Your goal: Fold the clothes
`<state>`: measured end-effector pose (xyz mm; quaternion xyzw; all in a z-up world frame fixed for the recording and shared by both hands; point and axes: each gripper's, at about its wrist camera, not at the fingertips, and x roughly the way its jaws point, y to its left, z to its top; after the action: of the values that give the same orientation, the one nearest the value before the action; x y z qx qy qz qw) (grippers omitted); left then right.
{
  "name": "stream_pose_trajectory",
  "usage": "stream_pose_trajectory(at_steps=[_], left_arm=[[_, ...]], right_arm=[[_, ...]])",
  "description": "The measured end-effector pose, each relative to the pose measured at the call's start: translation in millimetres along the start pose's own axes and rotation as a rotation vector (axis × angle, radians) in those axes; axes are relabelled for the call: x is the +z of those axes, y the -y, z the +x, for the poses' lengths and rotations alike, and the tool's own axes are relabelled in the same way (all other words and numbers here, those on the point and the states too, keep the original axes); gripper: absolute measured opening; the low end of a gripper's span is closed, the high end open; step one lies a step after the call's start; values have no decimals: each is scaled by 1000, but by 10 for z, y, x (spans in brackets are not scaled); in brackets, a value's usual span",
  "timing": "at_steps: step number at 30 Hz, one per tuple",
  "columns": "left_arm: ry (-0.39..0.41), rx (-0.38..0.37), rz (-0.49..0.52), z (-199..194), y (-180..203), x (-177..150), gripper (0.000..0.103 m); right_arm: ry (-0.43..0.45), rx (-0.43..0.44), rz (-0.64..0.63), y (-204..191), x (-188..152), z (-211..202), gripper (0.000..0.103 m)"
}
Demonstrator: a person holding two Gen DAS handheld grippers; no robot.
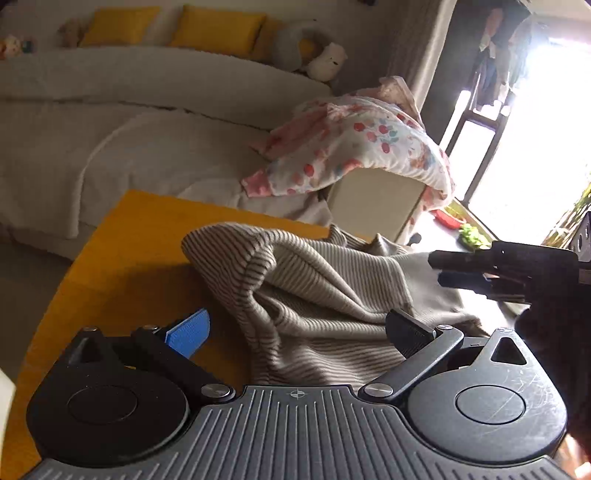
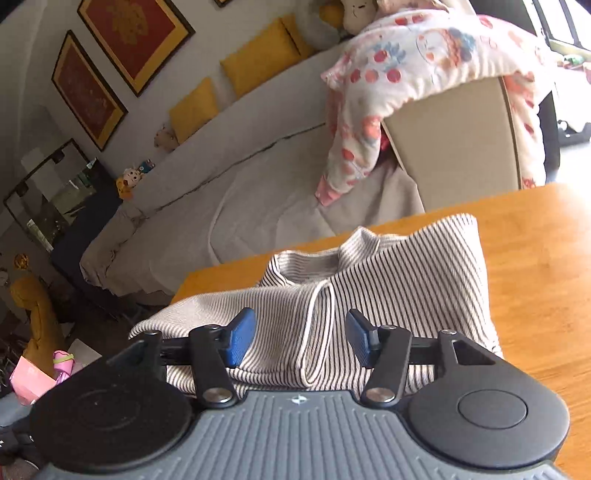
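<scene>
My left gripper has its fingers spread wide, blue pad at lower left, black pad at lower right, nothing pinched; striped garment bunches in the gap between them. My right gripper is also spread, both blue pads apart, a folded edge of the striped garment standing up between them without being clamped. In the left wrist view the right gripper shows at mid right edge, fingers seen side-on above the cloth; I can't read the gap there.

Garment sits crumpled on the wooden table, centre of both frames, collar toward the far edge, one side humped up. Table top reads orange-yellow in the left view.

Beyond the table: grey-covered sofa across upper left, yellow cushions along its back, plush toys near the corner. Floral blanket drapes over a beige chair back, upper centre-right. Bright window or doorway blows out at far right, hanging clothes beside it. Right view upper left: two red framed pictures on the wall, dark cabinet at left, pink item on the floor at lower left.
</scene>
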<state>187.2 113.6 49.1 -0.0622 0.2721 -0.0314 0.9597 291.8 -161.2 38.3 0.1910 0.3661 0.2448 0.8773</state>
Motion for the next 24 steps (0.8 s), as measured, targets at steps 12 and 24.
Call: stream_pose_trajectory(at_steps=[12, 24], left_arm=[[-4, -31, 191, 0, 198, -17, 103], [21, -264, 96, -29, 243, 118, 103]], right_arm=[[137, -78, -320, -530, 21, 66, 4], [67, -316, -184, 466, 138, -170, 4]])
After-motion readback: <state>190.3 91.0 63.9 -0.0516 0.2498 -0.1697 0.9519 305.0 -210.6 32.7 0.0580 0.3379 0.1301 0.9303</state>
